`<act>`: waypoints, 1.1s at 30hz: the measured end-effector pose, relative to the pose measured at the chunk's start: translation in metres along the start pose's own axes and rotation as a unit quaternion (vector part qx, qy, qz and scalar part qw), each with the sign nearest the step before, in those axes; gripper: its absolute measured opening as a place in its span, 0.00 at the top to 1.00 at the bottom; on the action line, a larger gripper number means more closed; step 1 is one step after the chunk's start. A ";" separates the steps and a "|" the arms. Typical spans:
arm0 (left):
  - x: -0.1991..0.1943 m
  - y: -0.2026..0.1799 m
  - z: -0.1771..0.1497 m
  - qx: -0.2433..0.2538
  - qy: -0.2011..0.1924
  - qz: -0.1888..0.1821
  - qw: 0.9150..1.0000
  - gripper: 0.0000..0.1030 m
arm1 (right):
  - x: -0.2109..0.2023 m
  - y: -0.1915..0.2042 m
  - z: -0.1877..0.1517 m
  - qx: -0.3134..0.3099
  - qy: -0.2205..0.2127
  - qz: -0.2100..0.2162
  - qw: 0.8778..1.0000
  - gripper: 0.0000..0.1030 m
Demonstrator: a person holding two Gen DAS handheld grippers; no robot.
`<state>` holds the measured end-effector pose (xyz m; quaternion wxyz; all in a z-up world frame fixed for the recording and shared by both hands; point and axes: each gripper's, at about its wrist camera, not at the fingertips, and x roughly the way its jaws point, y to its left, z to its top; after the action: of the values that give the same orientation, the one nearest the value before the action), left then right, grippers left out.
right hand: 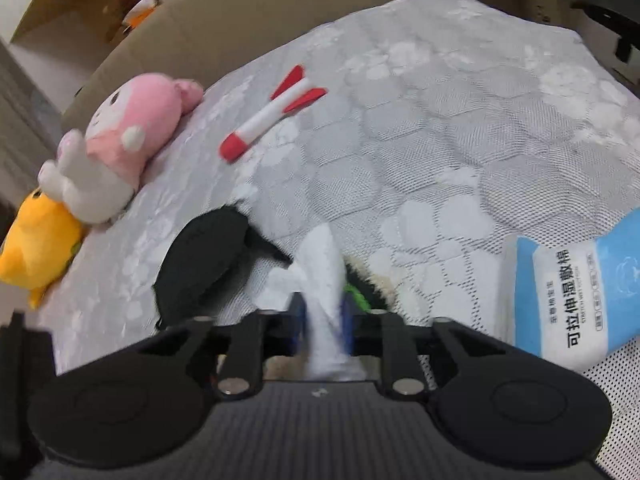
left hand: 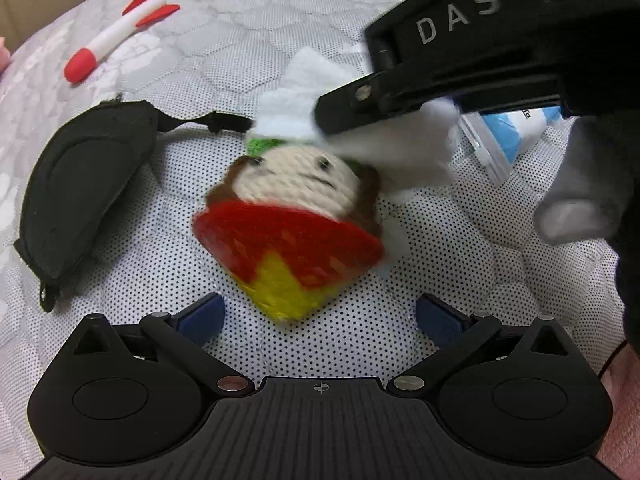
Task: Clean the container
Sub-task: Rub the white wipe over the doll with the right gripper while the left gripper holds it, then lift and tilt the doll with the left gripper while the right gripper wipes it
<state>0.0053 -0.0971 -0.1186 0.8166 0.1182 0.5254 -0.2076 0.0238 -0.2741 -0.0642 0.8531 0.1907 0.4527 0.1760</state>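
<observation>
Right now your left gripper [left hand: 318, 314] has its fingers spread wide around the crocheted red-and-yellow doll [left hand: 290, 232] lying on the bed [left hand: 240, 40], while your right gripper [right hand: 323, 316], nearer its head, pinches a white wipe [right hand: 322, 264] against it.

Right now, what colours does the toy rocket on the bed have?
The toy rocket is white with a red nose and red fins; the right wrist view shows it best.
</observation>
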 end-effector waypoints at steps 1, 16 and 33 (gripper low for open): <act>0.000 0.001 0.000 0.000 0.000 0.000 1.000 0.00 | -0.003 -0.003 0.000 0.013 -0.001 0.007 1.000 0.87; 0.008 0.014 0.010 -0.013 0.017 -0.017 1.000 0.00 | 0.001 -0.052 0.005 0.148 0.025 0.006 0.989 0.84; -0.023 0.030 0.033 -0.022 -0.071 -0.034 0.997 0.25 | -0.009 -0.041 0.005 0.069 -0.008 -0.065 0.995 0.85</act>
<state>0.0377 -0.0790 -0.0849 0.8470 0.0677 0.4738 -0.2314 0.0287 -0.3150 -0.0754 0.8510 0.2210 0.4683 0.0871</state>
